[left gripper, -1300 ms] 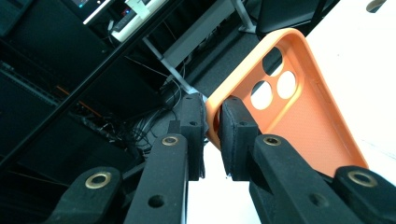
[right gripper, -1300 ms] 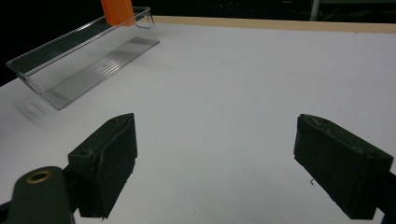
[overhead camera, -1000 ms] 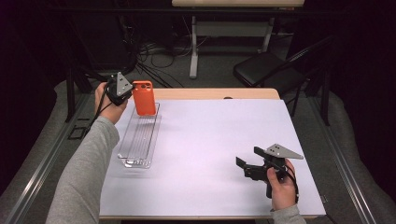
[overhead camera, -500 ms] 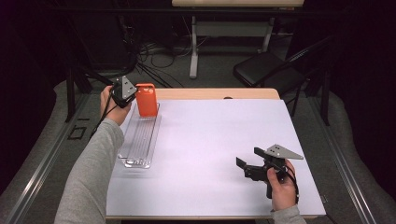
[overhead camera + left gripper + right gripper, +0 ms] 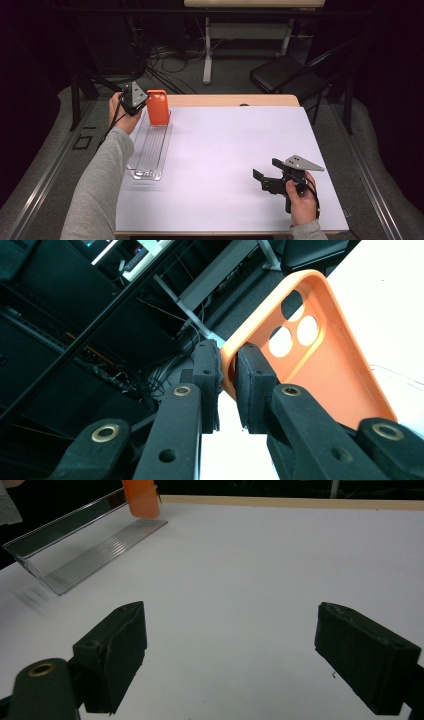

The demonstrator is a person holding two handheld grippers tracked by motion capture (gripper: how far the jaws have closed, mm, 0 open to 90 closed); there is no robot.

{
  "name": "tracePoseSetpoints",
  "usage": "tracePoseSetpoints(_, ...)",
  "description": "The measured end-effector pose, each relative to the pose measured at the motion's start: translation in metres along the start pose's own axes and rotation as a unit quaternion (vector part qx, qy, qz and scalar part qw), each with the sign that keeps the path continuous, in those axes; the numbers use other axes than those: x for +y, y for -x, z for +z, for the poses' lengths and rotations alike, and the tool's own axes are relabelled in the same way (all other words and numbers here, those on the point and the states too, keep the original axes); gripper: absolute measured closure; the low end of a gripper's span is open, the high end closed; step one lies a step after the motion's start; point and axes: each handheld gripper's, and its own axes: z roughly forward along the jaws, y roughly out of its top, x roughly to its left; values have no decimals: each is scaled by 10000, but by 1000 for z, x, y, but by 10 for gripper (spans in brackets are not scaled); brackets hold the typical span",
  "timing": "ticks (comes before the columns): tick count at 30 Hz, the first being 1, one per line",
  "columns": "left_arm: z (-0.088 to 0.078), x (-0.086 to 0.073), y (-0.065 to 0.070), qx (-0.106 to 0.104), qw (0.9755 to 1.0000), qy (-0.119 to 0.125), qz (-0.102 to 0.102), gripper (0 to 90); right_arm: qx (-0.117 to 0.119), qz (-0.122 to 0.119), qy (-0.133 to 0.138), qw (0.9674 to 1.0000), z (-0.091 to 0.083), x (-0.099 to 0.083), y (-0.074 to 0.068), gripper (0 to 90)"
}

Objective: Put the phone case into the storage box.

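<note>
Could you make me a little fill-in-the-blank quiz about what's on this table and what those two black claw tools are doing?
1. The left gripper pinches the edge of a phone case whose colour is ____.
2. The phone case stands at the far end of a clear plastic ____.
3. The right gripper hovers over the white table with its jaws ____.

Missing words: orange; tray; open

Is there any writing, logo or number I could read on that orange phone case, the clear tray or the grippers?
None can be read. The orange phone case shows plain texture and camera holes, the clear tray only ribs, and the left gripper and right gripper bare black pads.
</note>
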Motion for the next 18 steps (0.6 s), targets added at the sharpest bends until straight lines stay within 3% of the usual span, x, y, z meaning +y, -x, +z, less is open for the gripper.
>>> tracePoseSetpoints(18, 9, -1, 5, 29, 10000, 0, 49, 803, 6, -8, -9, 10000, 1, -1, 1, 132)
